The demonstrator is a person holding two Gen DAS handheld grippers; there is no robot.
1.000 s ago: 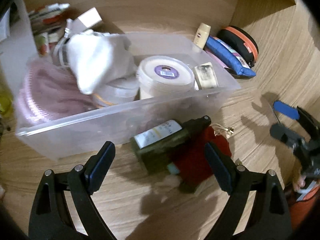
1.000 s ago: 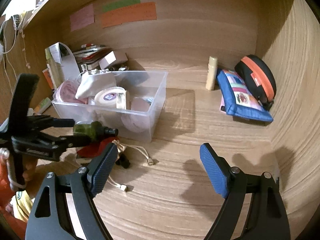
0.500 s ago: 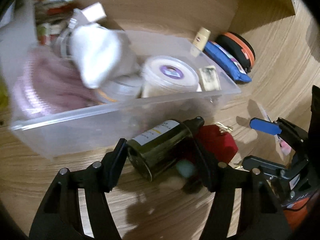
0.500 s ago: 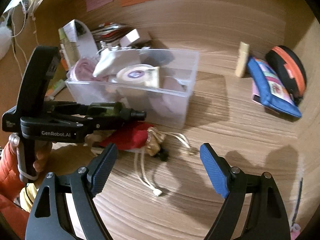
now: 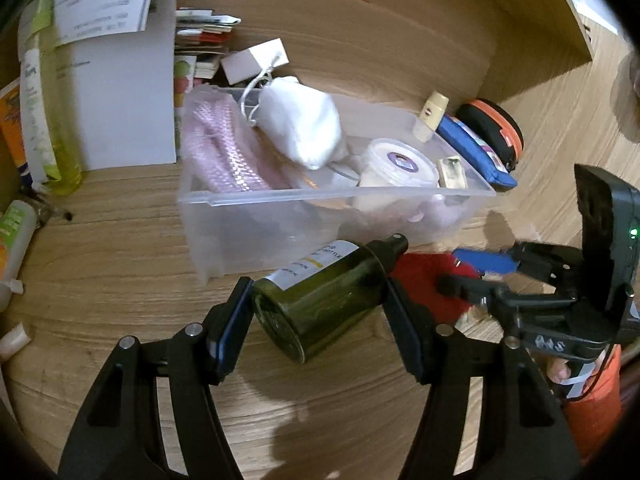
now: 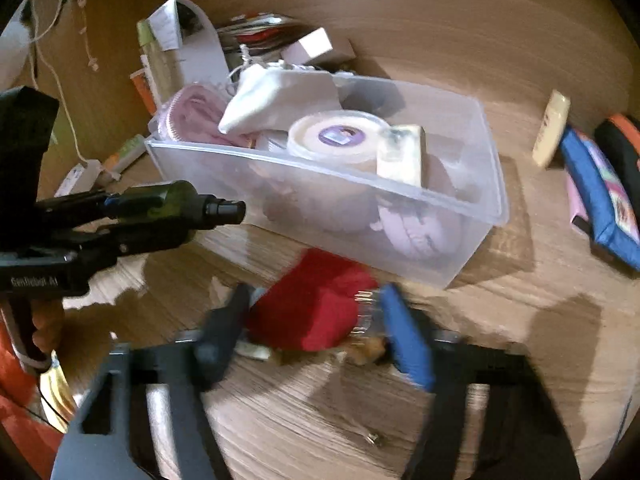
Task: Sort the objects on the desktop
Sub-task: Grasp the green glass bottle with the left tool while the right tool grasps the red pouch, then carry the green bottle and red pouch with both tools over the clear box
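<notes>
The left tool (image 5: 320, 320) pinches a dark green bottle (image 5: 320, 296) between its pads, holding it clear of the worktop (image 5: 120, 280), cap pointing ahead toward the clear bin (image 5: 336, 200) just beyond its tips. Off to its right, the right tool (image 6: 316, 328) has its fingers set on either side of a red pouch (image 6: 316, 304) lying on the worktop just in front of the bin; blur hides whether they press it. Inside the bin sit a white pouch (image 6: 280, 96) and a round tub (image 6: 336, 136)
</notes>
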